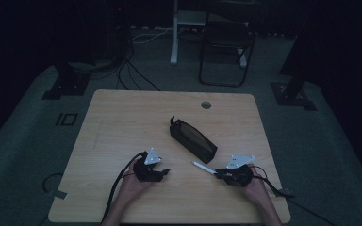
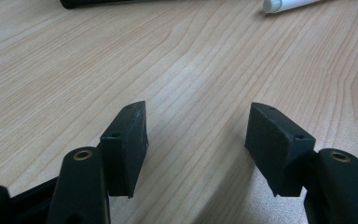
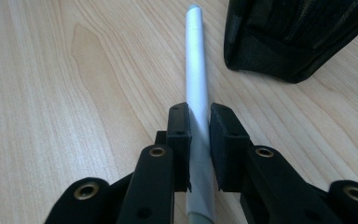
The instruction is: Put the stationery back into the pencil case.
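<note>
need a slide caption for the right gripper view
Right claw shut on a white pen over the wooden table, black pouch just beyond.

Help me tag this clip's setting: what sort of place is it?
Probably a lab or recording studio, not a home. A lone wooden table stands on grey carpet amid dark surroundings, with cables across the floor, black stand bases at the sides and a folding chair behind.

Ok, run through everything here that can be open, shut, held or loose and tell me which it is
Left gripper: open, nothing between its jaws, low over the table.
Right gripper: shut on the pen.
Pen: white, held near its rear end, pointing toward the pouch.
Pouch: black, lying on the table, looks unzipped at the top, touched by neither gripper.
</note>
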Motion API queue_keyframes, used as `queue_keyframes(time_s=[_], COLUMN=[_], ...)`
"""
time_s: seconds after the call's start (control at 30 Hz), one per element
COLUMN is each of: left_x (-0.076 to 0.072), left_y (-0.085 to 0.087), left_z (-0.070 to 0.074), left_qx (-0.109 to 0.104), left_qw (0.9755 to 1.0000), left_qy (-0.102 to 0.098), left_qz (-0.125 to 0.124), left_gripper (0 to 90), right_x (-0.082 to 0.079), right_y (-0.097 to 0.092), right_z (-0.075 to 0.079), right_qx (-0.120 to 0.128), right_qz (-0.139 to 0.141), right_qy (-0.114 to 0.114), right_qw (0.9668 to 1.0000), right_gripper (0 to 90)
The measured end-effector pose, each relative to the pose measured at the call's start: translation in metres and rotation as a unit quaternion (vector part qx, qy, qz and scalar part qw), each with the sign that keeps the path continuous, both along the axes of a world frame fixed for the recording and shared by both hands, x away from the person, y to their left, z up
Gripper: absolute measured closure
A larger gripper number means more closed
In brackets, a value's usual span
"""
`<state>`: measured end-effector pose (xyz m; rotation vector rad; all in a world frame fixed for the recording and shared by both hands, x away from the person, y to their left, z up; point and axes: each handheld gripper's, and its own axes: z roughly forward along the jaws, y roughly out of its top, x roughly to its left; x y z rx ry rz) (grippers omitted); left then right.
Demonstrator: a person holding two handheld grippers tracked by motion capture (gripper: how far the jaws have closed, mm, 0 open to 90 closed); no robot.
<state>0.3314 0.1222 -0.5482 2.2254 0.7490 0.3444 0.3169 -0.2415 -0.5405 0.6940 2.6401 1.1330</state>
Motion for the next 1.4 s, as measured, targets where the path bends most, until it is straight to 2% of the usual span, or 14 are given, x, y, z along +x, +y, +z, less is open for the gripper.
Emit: queue_keyframes(time_s=[0.63, 0.97, 1.4], left_x=[0.000, 0.000, 0.000], left_y=[0.000, 0.000, 0.000], left_z=[0.000, 0.000, 0.000], left_qx=[0.000, 0.000, 0.000], left_qw=[1.0000, 1.0000, 1.0000], left_qy=[0.000, 0.000, 0.000], left_qz=[0.002, 0.002, 0.002], left_gripper=[39.2, 39.2, 39.2], right_x=[-0.004, -0.005, -0.007], right_y=[0.002, -0.002, -0.001], right_z=[0.009, 0.015, 0.025], right_qx=[0.017, 0.036, 0.037], right_qz=[0.008, 0.002, -0.002], right_qy=[-0.008, -0.012, -0.025], right_qw=[0.9998, 0.9993, 0.9990], right_gripper=[79.1, 79.1, 79.1])
